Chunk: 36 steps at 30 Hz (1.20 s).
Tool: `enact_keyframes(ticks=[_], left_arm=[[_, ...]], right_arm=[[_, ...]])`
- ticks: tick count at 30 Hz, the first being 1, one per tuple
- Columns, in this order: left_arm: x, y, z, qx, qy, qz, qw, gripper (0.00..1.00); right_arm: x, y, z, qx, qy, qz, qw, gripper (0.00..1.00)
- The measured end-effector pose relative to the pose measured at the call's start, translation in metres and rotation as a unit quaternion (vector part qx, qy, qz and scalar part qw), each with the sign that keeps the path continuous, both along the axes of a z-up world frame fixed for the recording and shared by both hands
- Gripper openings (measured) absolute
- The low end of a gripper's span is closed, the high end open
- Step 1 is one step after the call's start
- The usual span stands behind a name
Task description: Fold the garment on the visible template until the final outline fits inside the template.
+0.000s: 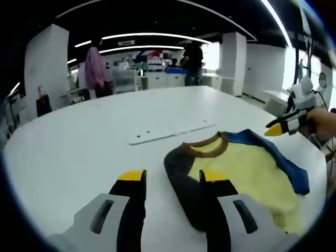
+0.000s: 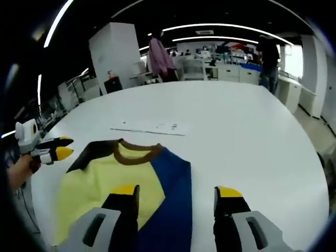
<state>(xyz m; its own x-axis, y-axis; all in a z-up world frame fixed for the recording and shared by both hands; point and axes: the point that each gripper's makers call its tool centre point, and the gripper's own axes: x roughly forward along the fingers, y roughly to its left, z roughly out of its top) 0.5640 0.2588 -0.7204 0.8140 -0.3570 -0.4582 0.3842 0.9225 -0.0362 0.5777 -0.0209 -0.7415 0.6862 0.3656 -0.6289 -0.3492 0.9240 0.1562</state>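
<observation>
A shirt lies flat on the white table, collar toward the far side. It has a yellow body, a brown collar, a dark grey sleeve and a blue sleeve. My left gripper is open and hovers over the grey sleeve side. My right gripper is open above the blue sleeve of the shirt. Each gripper also appears in the other view, held in a hand: the right gripper and the left gripper. A white flat strip lies just beyond the collar.
The table's curved edge runs close on the right of the right gripper view. Two people stand far back among white counters and pillars.
</observation>
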Motion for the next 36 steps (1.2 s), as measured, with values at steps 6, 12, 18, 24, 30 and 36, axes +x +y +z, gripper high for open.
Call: enact_keyframes(ticks=[6,12,18,24,30,36], left_arm=[[-0.027,-0.006,-0.002,0.001,0.010,-0.029,0.9995,0.46],[-0.056,-0.015,-0.005,0.002,0.016,-0.064,0.9978,0.46],[-0.079,-0.020,-0.012,0.002,0.026,-0.088,0.9958,0.44],[-0.106,-0.024,-0.018,0.011,0.029,-0.110,0.9935,0.43],[-0.127,-0.027,-0.025,0.009,0.034,-0.121,0.9921,0.41],[-0.143,-0.034,-0.032,0.016,0.038,-0.139,0.9894,0.38]], right_arm=[[-0.025,0.001,0.006,-0.004,0.004,0.020,0.9998,0.59],[-0.048,-0.002,0.008,-0.001,0.013,0.023,0.9997,0.61],[-0.074,-0.008,0.004,-0.002,0.027,0.021,0.9994,0.62],[-0.100,-0.017,-0.001,0.002,0.034,0.007,0.9994,0.59],[-0.125,-0.024,-0.009,-0.010,0.042,-0.002,0.9991,0.58],[-0.144,-0.028,-0.015,-0.012,0.054,-0.004,0.9985,0.56]])
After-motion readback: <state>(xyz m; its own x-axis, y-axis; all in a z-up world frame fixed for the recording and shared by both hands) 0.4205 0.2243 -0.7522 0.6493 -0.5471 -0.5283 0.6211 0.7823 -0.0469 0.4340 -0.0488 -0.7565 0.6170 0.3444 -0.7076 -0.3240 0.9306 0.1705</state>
